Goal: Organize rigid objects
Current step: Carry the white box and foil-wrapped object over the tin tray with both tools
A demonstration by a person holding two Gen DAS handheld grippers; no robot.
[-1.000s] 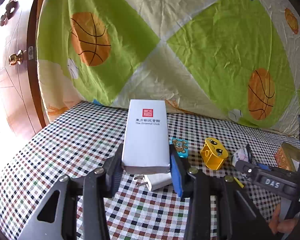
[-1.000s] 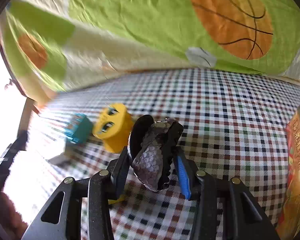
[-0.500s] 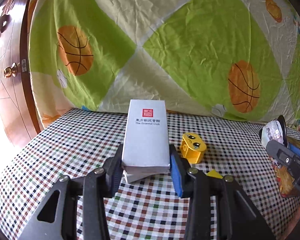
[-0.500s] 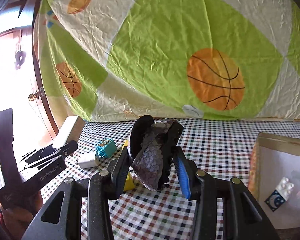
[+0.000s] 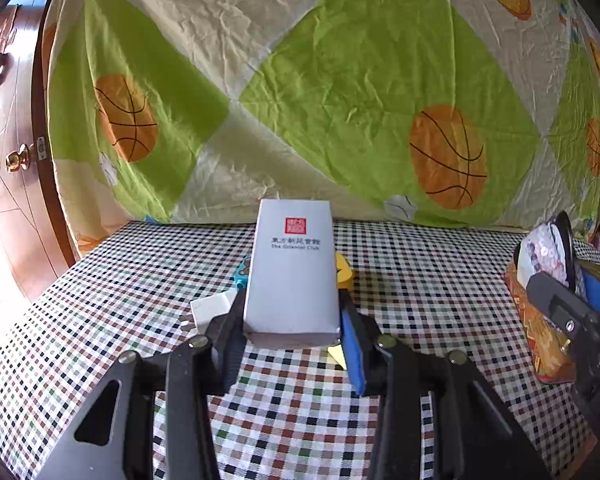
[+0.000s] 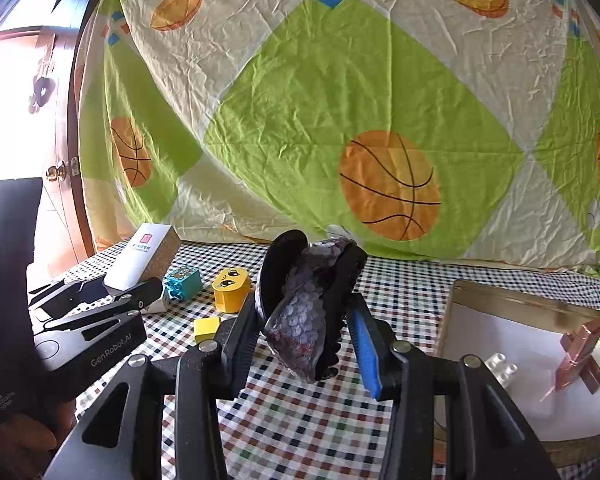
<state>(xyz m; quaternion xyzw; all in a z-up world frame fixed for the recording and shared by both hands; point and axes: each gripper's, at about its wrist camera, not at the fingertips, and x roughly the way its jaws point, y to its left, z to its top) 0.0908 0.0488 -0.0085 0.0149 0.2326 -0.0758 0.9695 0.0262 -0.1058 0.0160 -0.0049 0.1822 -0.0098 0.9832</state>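
My left gripper (image 5: 292, 320) is shut on a white rectangular box (image 5: 294, 272) with a red seal, held above the checked tablecloth; it also shows in the right wrist view (image 6: 140, 256). My right gripper (image 6: 306, 320) is shut on a sequined hair clip with black teeth (image 6: 308, 312), also seen at the right of the left wrist view (image 5: 548, 256). On the cloth lie a yellow face block (image 6: 230, 286), a teal block (image 6: 182, 282), a small yellow block (image 6: 206, 328) and a white charger (image 5: 210, 308).
An open gold tin box (image 6: 456, 308) with a white lining stands at the right, holding a white brick (image 6: 500, 364) and a copper clip (image 6: 578, 356). A basketball-print sheet (image 5: 340, 100) hangs behind the table. A wooden door (image 5: 8, 160) is at the left.
Both grippers have lifted and levelled, each holding its object. The right gripper moved right, toward the tin. The left gripper shifted right, so the box now covers most of the blocks.
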